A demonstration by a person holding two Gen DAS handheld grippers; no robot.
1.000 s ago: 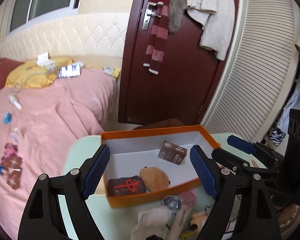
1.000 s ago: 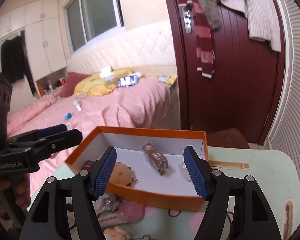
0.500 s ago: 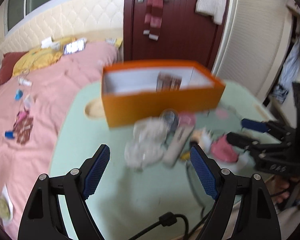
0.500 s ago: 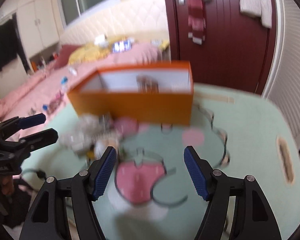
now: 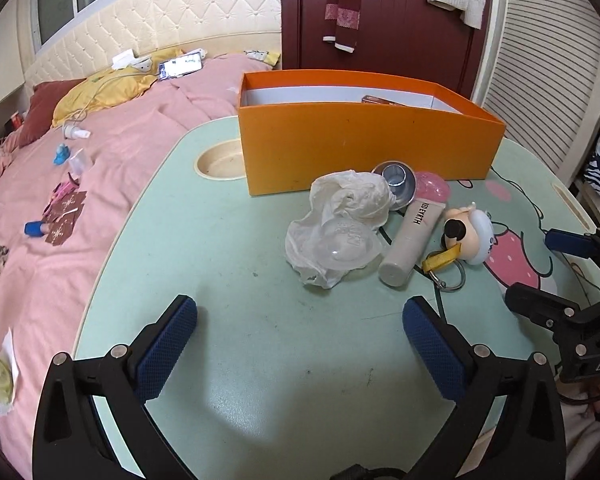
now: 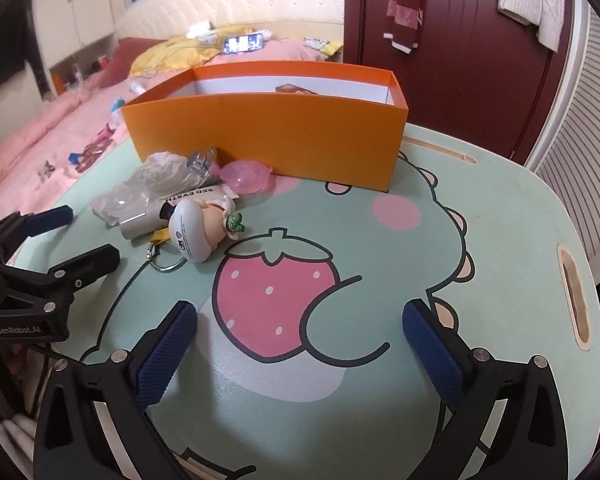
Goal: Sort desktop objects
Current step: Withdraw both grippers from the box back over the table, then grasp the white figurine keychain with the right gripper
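Note:
An orange box [image 5: 364, 148] [image 6: 267, 136] stands at the far side of the green lap table [image 5: 239, 320]; a brown packet's top [image 5: 378, 101] shows inside. In front of it lie a crumpled white plastic bag [image 5: 340, 220], a cream tube [image 5: 414, 236], a metal-rimmed round item [image 5: 396, 178], a pink lid [image 6: 245, 174] and a doll keychain [image 6: 201, 226] with a yellow strap and ring. My left gripper [image 5: 300, 344] hovers open near the table's front, empty. My right gripper [image 6: 300, 352] is open over the strawberry print, empty, right of the pile.
A pink bed [image 5: 59, 184] with scattered small items lies left of the table. A dark red door [image 5: 380, 20] with hanging clothes and a slatted wardrobe [image 5: 540, 60] stand behind. The table has a cup recess [image 5: 217, 162] and a handle slot [image 6: 574, 300].
Both grippers have drawn back from above the box and dropped low toward the table's near side. The loose pile in front of the box is now in full view.

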